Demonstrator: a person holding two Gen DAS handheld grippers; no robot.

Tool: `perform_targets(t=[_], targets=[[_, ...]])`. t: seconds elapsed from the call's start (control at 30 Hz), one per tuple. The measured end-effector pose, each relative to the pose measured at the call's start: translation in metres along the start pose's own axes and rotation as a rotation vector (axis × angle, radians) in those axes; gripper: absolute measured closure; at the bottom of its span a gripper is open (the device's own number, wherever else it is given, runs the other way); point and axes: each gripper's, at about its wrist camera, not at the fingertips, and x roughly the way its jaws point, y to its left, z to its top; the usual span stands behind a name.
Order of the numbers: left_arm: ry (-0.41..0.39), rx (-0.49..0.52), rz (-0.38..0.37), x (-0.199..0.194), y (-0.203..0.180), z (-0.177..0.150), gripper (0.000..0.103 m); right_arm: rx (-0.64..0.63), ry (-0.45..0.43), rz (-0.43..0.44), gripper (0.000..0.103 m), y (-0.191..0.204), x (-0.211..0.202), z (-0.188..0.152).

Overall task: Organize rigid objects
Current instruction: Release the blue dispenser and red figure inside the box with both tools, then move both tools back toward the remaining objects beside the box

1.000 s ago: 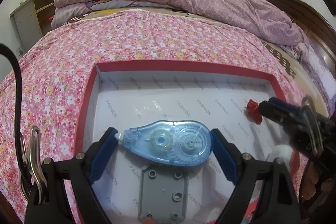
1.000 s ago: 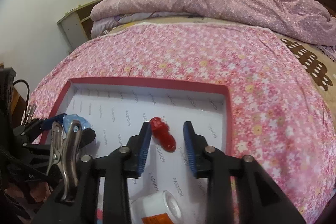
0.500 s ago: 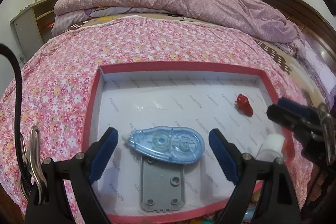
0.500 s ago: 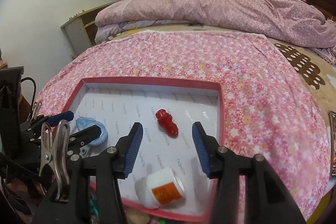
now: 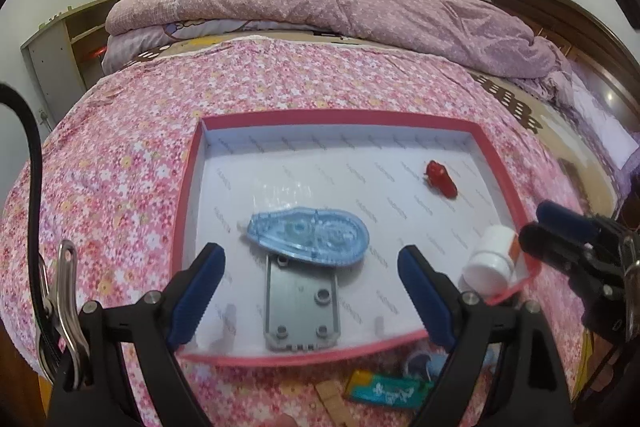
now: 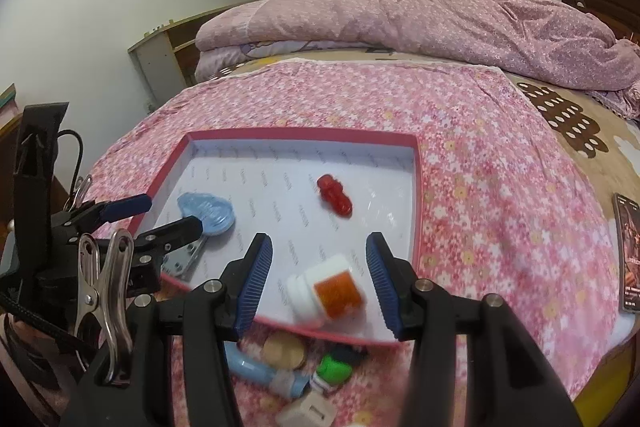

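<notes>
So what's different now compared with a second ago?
Both grippers have pulled back from the red-rimmed box. The right gripper has just opened its fingers; the red toy they flanked a second ago now lies farther ahead, and a white bottle lies untouched between them. The left gripper stayed open, and the blue tape dispenser once between its fingers now lies beyond them. Everything in the box kept its place.

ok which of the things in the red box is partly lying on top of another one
The blue correction tape dispenser: its lower edge overlaps the grey plate. The red toy and white bottle lie apart.
</notes>
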Motion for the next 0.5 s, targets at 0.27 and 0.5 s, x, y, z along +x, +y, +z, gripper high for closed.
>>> perform_targets(t=[0.27, 0.5], targets=[[0.001, 0.008, 0.009, -0.013, -0.001, -0.016, 0.012, 0.006, 0.008, 0.009, 0.053, 0.001, -0.015, -0.019], [0.016, 0.015, 0.011, -0.023, 0.001, -0.037, 0.012, 0.013, 0.024, 0.007, 0.053, 0.001, -0.024, -0.039]])
